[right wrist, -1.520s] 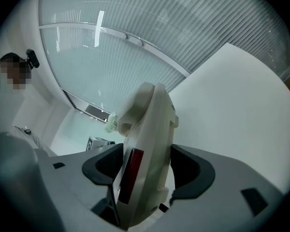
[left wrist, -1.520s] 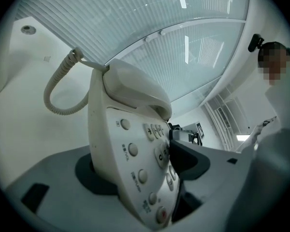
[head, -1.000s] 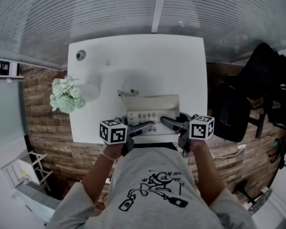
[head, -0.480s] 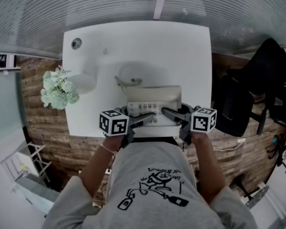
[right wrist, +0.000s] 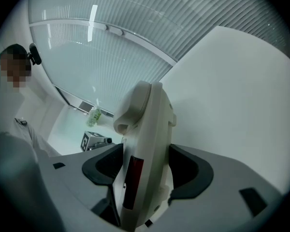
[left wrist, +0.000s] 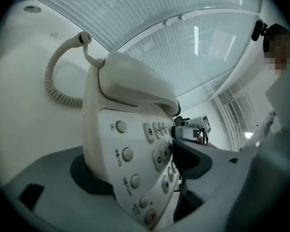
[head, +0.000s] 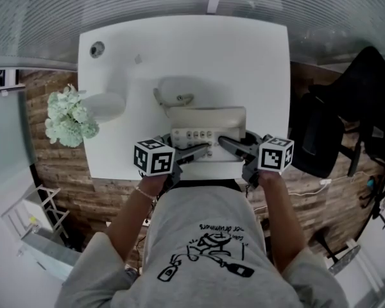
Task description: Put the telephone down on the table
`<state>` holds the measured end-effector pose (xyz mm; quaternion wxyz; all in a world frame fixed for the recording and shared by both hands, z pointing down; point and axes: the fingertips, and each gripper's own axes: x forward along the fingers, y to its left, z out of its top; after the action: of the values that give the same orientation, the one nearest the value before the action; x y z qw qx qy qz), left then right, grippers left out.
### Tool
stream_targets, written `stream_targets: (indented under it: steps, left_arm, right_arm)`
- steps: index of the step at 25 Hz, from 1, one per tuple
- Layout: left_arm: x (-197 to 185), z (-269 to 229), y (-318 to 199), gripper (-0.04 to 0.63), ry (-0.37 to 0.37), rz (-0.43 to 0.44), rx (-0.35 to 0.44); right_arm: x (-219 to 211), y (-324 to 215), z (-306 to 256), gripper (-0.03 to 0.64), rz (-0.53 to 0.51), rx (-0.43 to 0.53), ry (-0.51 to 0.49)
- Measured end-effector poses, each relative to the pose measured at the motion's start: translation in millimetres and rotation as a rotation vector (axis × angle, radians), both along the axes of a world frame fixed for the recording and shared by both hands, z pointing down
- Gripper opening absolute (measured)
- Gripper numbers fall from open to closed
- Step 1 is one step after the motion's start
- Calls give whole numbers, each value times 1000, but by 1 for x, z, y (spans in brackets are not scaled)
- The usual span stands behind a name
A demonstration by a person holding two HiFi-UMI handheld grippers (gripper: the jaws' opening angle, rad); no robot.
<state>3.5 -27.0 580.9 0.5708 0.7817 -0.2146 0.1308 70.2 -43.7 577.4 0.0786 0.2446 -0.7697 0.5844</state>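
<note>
Phone (head: pixel 208 117), * and 0 keys legible, at bench (head: pixel 244 56) 6 o'clock edge; right tool (head: pixel 224 143) clamps it, left tool (head: pixel 204 151) jaws opening around it.

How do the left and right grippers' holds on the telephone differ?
The left gripper spans the telephone at its keypad, fingers opening; the right gripper straddles its plain narrow edge with a red strip. Left takes the left end, right the right end. Both have it between their fingers.

Grey T-shirt (head: pixel 202 236) with black print
</note>
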Motion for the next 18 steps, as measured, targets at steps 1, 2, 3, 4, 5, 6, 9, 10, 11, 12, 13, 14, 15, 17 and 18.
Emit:
stream_targets:
  steps: [1,2,3,4,5,6,9,10,11,12,13,14,15,17,18]
  left_arm:
    - [0,2,-1,364,-2,1,-1]
    - [1,3,-1,365,-5,2,-2]
    - [1,5,-1,367,-7,3,-3]
    - [1,6,-1,370,-9,4,-3]
    - [1,8,-2,371,-11,6,-3]
    - [1,9,-2,373,-13,7,-3]
    - [1,13,-3,376,-19,8,-5]
    - [1,14,-3,379,-20,8,-6]
    - [1,16,-4,379,-20,7,-8]
    - [1,18,-3,379,-20,7,-10]
    - [1,19,-3,380,-21,6,-12]
    - [1,21,-3,380,-22,6,-15]
    - [2,22,-3,380,-24,5,-17]
    - [1,25,-2,383,-29,3,-21]
    - [1,26,-1,383,-32,3,-24]
  right_arm:
    - [0,-1,1,308,1,-2,0]
    - [1,-1,3,308,1,-5,1]
    - [2,-1,5,308,1,-6,3]
    - [2,-1,7,307,0,-7,5]
    - [2,-2,8,308,0,-8,6]
    - [1,-3,9,307,1,-10,6]
    - [1,-4,11,307,4,-14,5]
    - [0,-5,13,307,4,-15,5]
    - [1,-5,14,308,4,-16,6]
    - [1,-5,16,308,3,-18,7]
    - [1,-5,18,307,3,-20,7]
    - [1,-5,19,308,1,-23,7]
    - [1,-4,21,308,0,-26,7]
    - [0,-4,24,308,-3,-33,8]
    - [0,-3,25,308,-4,-35,8]
